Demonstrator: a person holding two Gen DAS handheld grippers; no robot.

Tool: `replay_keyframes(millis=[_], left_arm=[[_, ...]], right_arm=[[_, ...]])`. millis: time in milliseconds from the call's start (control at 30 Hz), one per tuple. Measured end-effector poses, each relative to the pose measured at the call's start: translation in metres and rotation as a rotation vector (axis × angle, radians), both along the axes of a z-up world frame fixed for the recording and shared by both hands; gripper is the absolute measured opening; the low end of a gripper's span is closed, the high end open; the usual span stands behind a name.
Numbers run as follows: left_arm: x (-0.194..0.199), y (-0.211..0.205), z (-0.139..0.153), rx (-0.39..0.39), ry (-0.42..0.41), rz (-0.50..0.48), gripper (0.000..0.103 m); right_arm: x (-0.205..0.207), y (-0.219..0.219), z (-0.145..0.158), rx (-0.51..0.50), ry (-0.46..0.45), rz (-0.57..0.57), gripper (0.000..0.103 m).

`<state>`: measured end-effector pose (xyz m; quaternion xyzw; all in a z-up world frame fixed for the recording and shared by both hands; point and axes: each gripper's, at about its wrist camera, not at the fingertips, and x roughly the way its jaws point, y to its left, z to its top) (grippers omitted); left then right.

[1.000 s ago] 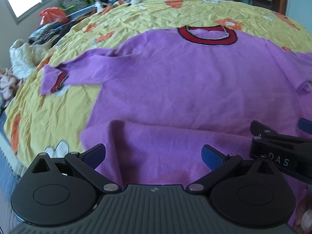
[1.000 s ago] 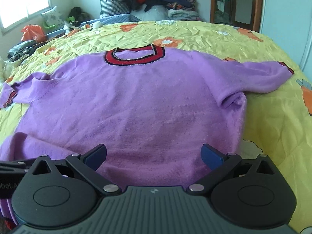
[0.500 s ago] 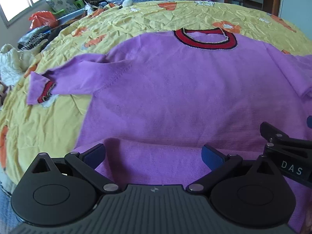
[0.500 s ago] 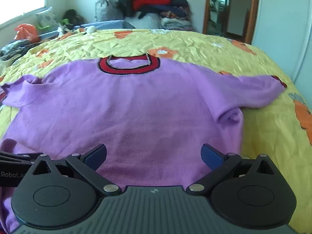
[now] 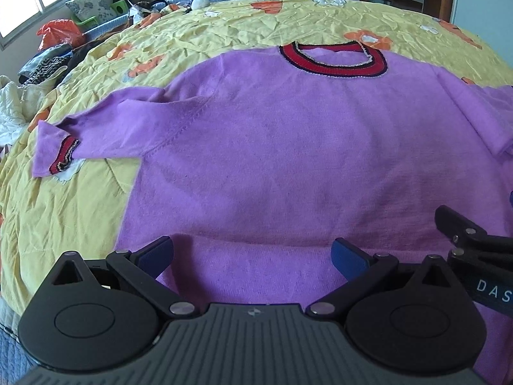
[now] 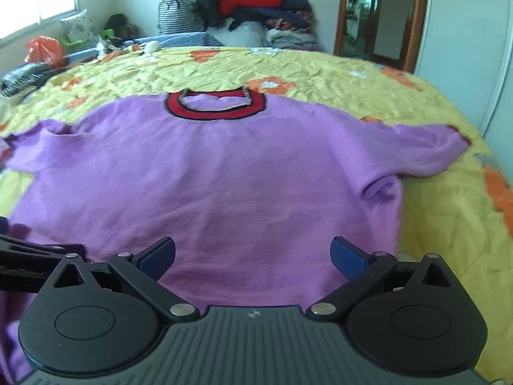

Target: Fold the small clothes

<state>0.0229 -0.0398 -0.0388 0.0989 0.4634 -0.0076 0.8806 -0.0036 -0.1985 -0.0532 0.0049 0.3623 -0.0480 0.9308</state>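
Note:
A purple sweater (image 5: 288,160) with a red collar (image 5: 333,59) lies flat on a yellow bedspread (image 5: 73,211), sleeves spread out; it also shows in the right wrist view (image 6: 224,186). Its bottom hem is turned up into a fold (image 5: 256,266) near me. My left gripper (image 5: 253,253) is open and hovers over the hem's left part. My right gripper (image 6: 253,253) is open over the hem's right part. Each gripper shows at the edge of the other's view: the right gripper (image 5: 471,250) and the left gripper (image 6: 29,256).
The left sleeve's red cuff (image 5: 62,157) lies near the bed's left edge. Piled clothes (image 6: 250,3) and a checked bag (image 6: 179,12) stand beyond the bed. An orange bag (image 5: 61,32) and clutter sit at the left. A door (image 6: 378,16) is at the back right.
Both grippers have pulled back and risen a little, so more of the sweater and room shows. The hem fold stays. Both stay open.

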Motion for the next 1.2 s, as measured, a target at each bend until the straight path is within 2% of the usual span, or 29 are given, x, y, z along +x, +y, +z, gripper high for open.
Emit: replay_keyframes(millis=[133,233,400,533,700,800,867,967,1067,1100,1133,1200], left_arm=[[0.003,-0.003,-0.001,-0.003,0.013,0.006,0.103],[0.005,-0.007,-0.001,-0.001,0.021,0.014,0.103],[0.008,-0.017,-0.001,0.023,0.023,0.011,0.103],[0.007,-0.022,0.001,0.046,0.022,0.007,0.103],[0.008,-0.024,0.002,0.050,0.029,0.009,0.103],[0.010,-0.022,0.003,0.023,0.034,0.005,0.103],[0.011,-0.017,0.003,-0.033,0.040,0.004,0.103],[0.012,-0.004,0.002,-0.180,0.032,-0.009,0.103],[0.014,0.009,-0.003,-0.338,0.054,-0.003,0.103],[0.014,0.014,-0.005,-0.404,0.078,-0.027,0.103],[0.015,0.018,-0.008,-0.476,0.094,-0.035,0.103],[0.013,0.029,-0.011,-0.578,0.076,-0.005,0.103]], right_arm=[[-0.001,-0.006,0.001,-0.015,-0.039,0.032,0.103],[0.001,-0.011,0.001,-0.021,-0.034,0.030,0.103],[0.004,-0.024,0.000,0.038,-0.037,0.036,0.103],[0.006,-0.021,0.000,0.031,-0.039,0.052,0.103],[0.005,-0.022,0.003,0.030,-0.050,0.055,0.103],[0.007,-0.035,0.007,0.020,-0.096,0.042,0.103],[0.014,-0.055,0.010,0.045,-0.106,0.026,0.103],[0.037,-0.107,0.012,0.011,-0.104,-0.026,0.103],[0.061,-0.178,0.010,-0.066,-0.097,-0.167,0.103],[0.069,-0.209,0.009,-0.062,-0.102,-0.228,0.103],[0.074,-0.237,0.007,-0.028,-0.097,-0.258,0.103],[0.085,-0.293,0.002,0.111,-0.114,-0.303,0.103]])
